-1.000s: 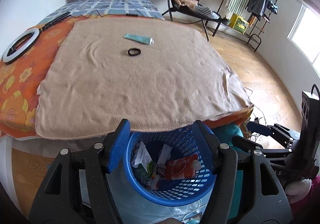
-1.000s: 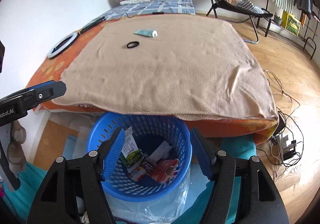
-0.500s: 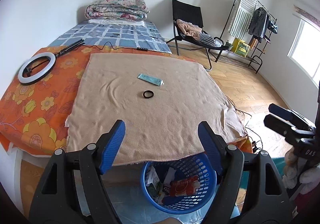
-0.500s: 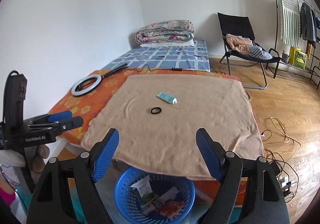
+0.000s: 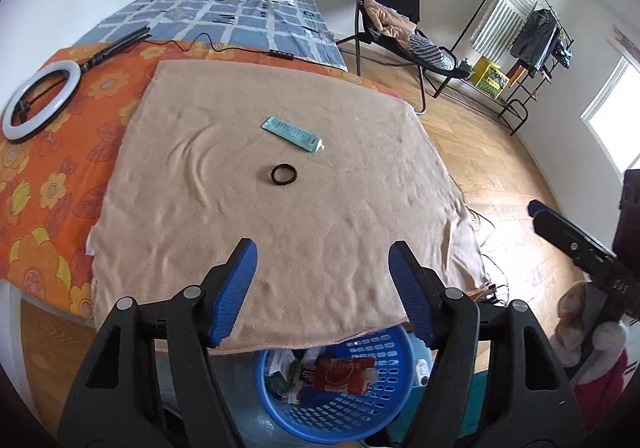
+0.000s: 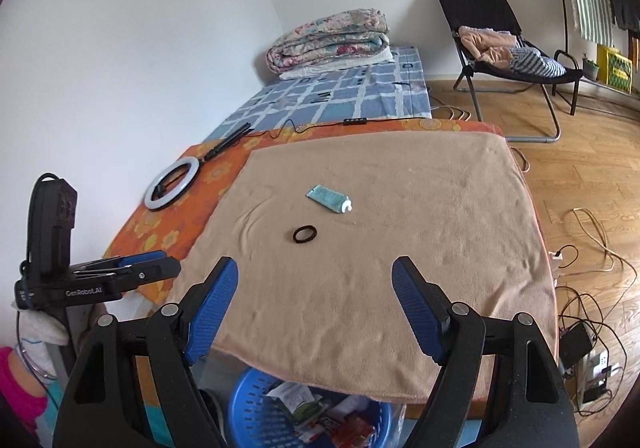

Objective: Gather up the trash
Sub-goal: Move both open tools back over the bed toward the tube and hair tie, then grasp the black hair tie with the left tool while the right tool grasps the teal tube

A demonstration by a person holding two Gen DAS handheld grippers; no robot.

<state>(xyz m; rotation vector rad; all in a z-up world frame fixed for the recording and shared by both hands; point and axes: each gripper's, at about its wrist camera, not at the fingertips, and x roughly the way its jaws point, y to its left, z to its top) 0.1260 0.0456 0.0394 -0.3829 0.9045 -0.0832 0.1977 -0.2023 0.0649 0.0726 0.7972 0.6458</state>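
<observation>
Both grippers are higher and further forward than a second ago: then they hung right over the blue basket (image 5: 336,388), looking down into it, and now they face out across the bed, with the basket dropped to the bottom edge of both views and half hidden under the hanging hem of the tan blanket (image 5: 280,208). That reads as a drop-off finished and a turn toward the next piece.

The blanket covers most of the near bed, laid over an orange flowered sheet (image 5: 48,184) on which a ring light (image 5: 40,104) lies well off to the left. The basket stands on the floor just below the blanket's near edge and already holds several wrappers, among them a red packet (image 5: 344,372).

Two small things lie on the blanket, near its middle and close together but apart: a teal tube (image 5: 292,133) with a white cap, and nearer the grippers a black hair band (image 5: 283,174). I judge these to be the remaining items to collect, though the hair band may not count as trash.

The left gripper (image 5: 322,248) is empty, its blue jaws spread wide above the blanket's near part. The right gripper (image 6: 314,268) is likewise spread and empty, aimed roughly at the hair band, which sits between its jaws in the right wrist view but well ahead of them. Neither touches anything.
</observation>
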